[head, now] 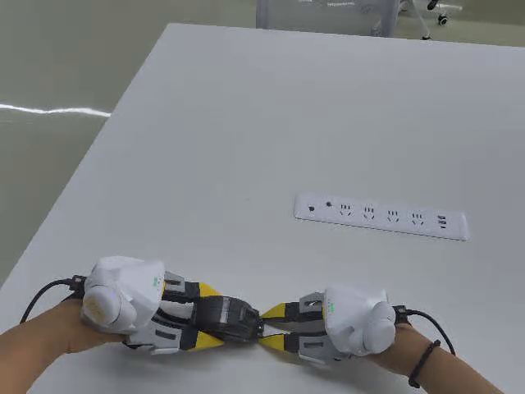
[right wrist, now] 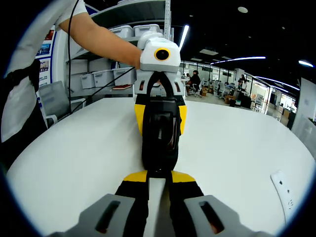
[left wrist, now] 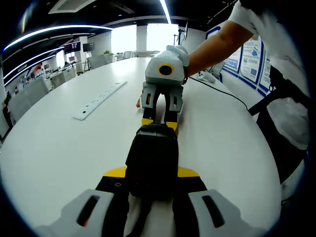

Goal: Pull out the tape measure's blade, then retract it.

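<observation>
A black tape measure [head: 235,318] lies low over the white table [head: 271,139] near its front edge. My left gripper [head: 215,317] is shut on its case from the left. My right gripper [head: 269,327] meets it from the right, shut on the blade's end right at the case mouth, so hardly any blade is out. In the left gripper view the case [left wrist: 153,155] sits between the yellow-tipped jaws of the left gripper [left wrist: 152,173], with the right gripper [left wrist: 159,121] just beyond. In the right gripper view a pale blade strip [right wrist: 157,197] runs back between the jaws of the right gripper [right wrist: 159,177] from the case [right wrist: 159,131].
A white power strip [head: 381,216] lies on the table to the right and farther back. The table's left edge [head: 90,156] drops to a pale floor. Chair legs [head: 426,20] stand beyond the far edge. A hand holds each gripper.
</observation>
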A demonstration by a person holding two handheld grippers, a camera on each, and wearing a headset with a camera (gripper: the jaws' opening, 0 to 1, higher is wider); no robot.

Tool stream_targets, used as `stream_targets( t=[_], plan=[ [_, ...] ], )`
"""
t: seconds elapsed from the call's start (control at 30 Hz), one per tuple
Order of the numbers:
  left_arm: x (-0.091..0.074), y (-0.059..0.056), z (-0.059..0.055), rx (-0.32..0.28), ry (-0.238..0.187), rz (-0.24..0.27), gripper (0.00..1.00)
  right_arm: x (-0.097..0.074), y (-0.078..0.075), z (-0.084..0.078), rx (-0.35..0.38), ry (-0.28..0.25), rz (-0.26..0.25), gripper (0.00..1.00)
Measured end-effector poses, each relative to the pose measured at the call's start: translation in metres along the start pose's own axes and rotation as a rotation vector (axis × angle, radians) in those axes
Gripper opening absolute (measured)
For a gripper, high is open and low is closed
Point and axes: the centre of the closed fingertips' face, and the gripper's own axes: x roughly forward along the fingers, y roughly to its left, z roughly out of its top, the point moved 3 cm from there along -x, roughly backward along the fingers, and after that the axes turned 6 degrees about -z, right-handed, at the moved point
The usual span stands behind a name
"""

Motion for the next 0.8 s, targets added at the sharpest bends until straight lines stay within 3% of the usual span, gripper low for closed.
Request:
stream_targets(
  t=[0.4,0.8],
  plan=[
    [0.0004,-0.0002,0.0003,0.002,0.013,0.002,0.3,-0.0085,-0.0013,-0.0016,0.002,0.001,-0.011,0.11],
    [0.0003,0.0,-0.0002,0.001,0.015,0.003,0.3,-0.0054,-0.0007,-0.0013,0.003,0.0,-0.014,0.11]
  ],
)
